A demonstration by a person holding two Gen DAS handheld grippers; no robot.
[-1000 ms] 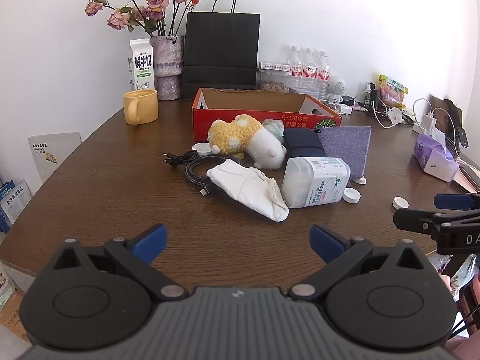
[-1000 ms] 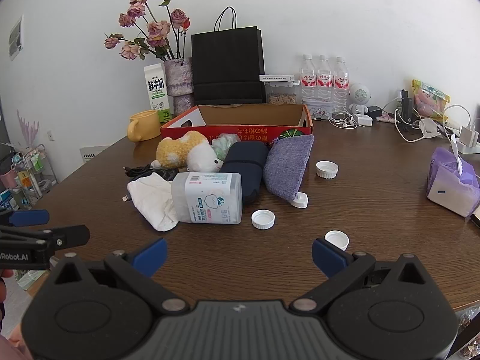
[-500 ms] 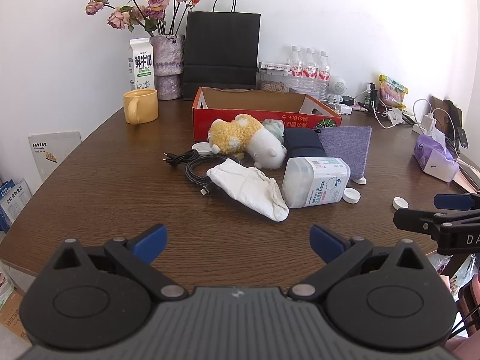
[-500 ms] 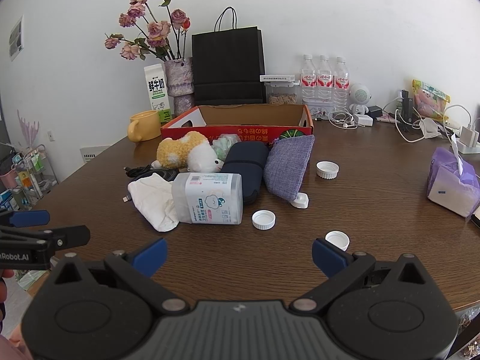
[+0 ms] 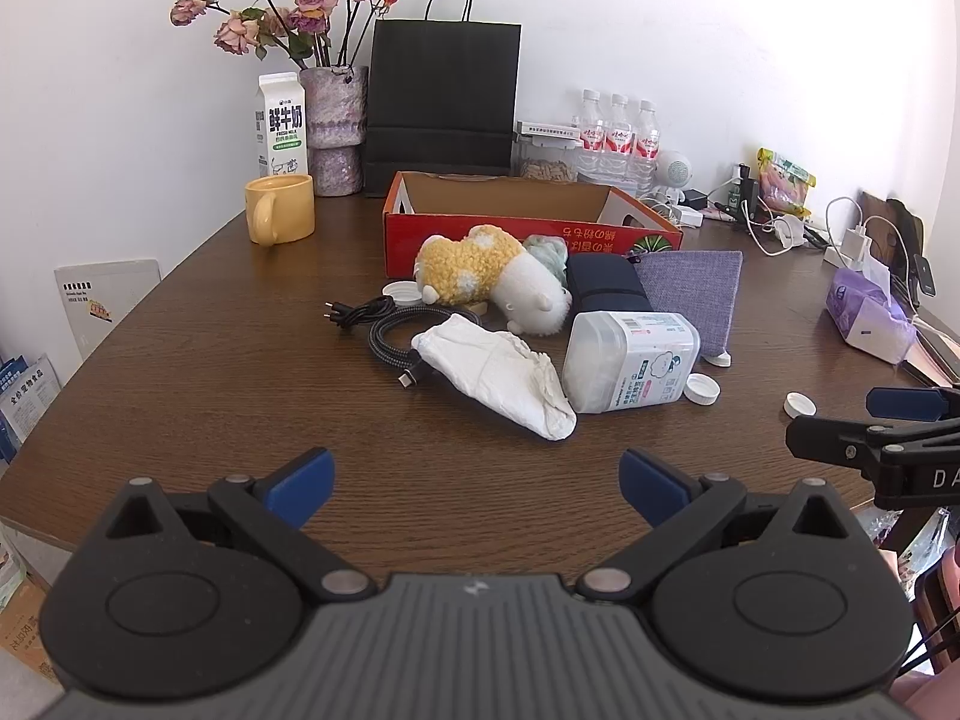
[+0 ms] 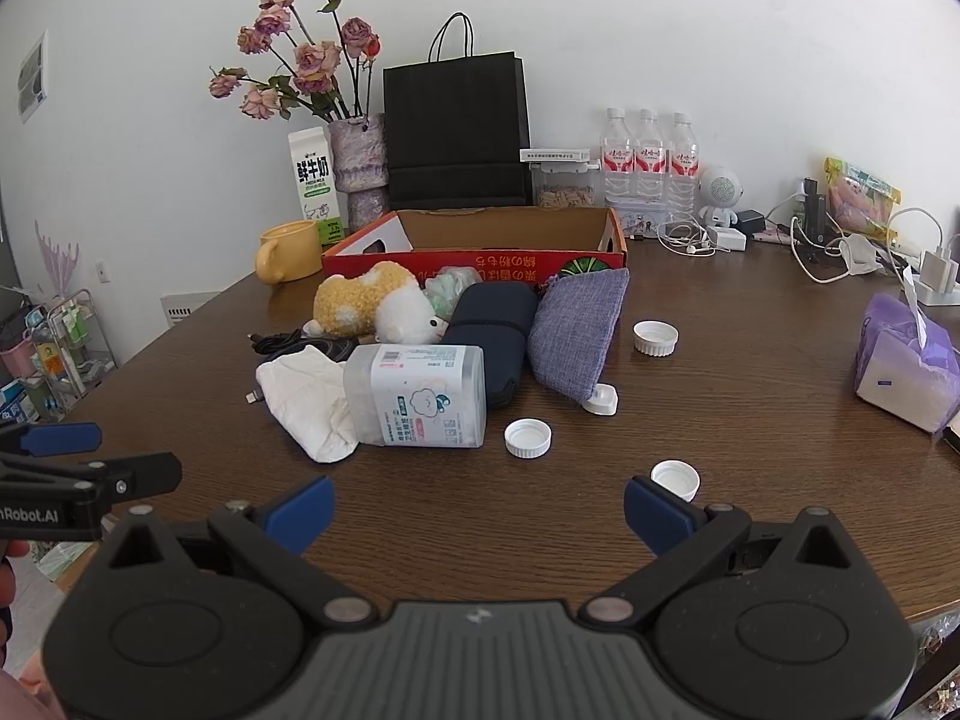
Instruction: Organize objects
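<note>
Your left gripper (image 5: 474,474) spread wide, empty, above near edge of surface (image 5: 210,360). Your right gripper (image 6: 477,504) likewise wide, empty. Clutter heaped mid-surface, in front of red box (image 5: 528,234): plush toy (image 5: 480,279), white cloth (image 5: 498,372), clear jar (image 5: 630,360) on its side, navy pouch (image 5: 603,288), purple pouch (image 5: 696,294), black cable (image 5: 390,330). White caps (image 6: 528,438) scattered loose near jar. Box stands open.

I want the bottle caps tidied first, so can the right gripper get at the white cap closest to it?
Probably yes. The right gripper is open and holds nothing, and the nearest cap lies flat on bare table just ahead of its right finger, with nothing on or against it.
</note>
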